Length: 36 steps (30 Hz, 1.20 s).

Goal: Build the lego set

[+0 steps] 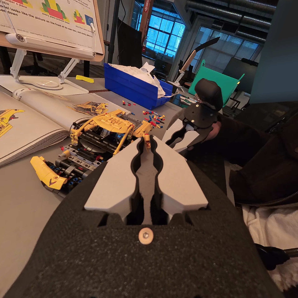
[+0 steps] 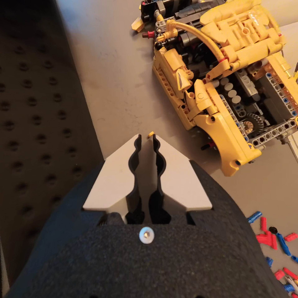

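My right claw [image 2: 147, 137] hides nearly all of what it grips: only a yellow tip [image 2: 150, 133] peeks out at the twelve o'clock end of its narrow gap, too little to name the part. Its jaws stand almost together, pinched on that yellow bit above the grey surface [image 2: 112, 80]. A dark studded mat [image 2: 32, 104] fills the nine o'clock side.

My left claw [image 1: 146, 139] is likewise nearly closed, clamped on a small yellow piece with red marks [image 1: 147, 141] right at its tips; I cannot tell whether that piece still sits on the model.

The yellow lego car [image 1: 96, 145] lies on the surface at ten o'clock of my left claw, its long axis running from seven o'clock toward one o'clock, the near end cut off by my claw body. In the right wrist view it sits at two o'clock, cropped by the frame edge.

Loose red and blue pins [image 1: 154, 118] lie scattered beyond it, near a blue bin [image 1: 133, 90] of crumpled paper. An open instruction booklet [image 1: 32, 122] lies at nine o'clock.
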{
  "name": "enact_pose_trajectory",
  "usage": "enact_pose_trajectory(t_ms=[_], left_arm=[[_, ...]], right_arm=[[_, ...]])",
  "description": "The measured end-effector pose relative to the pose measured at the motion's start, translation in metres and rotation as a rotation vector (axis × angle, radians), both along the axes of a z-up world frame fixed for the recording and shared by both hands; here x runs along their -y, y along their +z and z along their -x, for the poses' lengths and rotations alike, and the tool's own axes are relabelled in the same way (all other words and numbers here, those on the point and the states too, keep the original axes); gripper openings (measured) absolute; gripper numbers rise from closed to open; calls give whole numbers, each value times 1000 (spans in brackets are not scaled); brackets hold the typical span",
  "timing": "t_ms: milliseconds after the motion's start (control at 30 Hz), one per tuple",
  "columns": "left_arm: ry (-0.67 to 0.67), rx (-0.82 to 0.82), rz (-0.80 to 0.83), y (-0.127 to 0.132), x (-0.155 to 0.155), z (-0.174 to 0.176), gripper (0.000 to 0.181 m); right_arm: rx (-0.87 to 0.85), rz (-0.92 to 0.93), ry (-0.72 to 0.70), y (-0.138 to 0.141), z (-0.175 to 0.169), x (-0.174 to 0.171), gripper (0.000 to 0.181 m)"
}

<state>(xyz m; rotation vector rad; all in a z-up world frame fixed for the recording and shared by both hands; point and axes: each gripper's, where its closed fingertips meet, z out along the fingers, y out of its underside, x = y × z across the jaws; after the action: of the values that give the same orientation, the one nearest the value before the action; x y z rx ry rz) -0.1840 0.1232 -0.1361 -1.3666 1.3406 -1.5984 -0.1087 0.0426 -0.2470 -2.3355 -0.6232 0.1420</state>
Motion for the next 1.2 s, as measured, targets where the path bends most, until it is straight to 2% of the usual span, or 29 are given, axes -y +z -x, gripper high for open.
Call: enact_pose_trajectory(t_ms=[167,300,767,1200], left_arm=[[-1,0,-1,0,0,0,7],[-2,1,-1,0,0,0,7],[-6,1,3,0,1,0,7],[-12,6,-10,1,4,1,7]], right_arm=[[8,-31,-41,6,-1,-6,13],[23,-17,-89,-1,-6,-11,17],[60,-1,-88,0,-11,-4,13],[6,12,-193,-7,-13,-6,8]])
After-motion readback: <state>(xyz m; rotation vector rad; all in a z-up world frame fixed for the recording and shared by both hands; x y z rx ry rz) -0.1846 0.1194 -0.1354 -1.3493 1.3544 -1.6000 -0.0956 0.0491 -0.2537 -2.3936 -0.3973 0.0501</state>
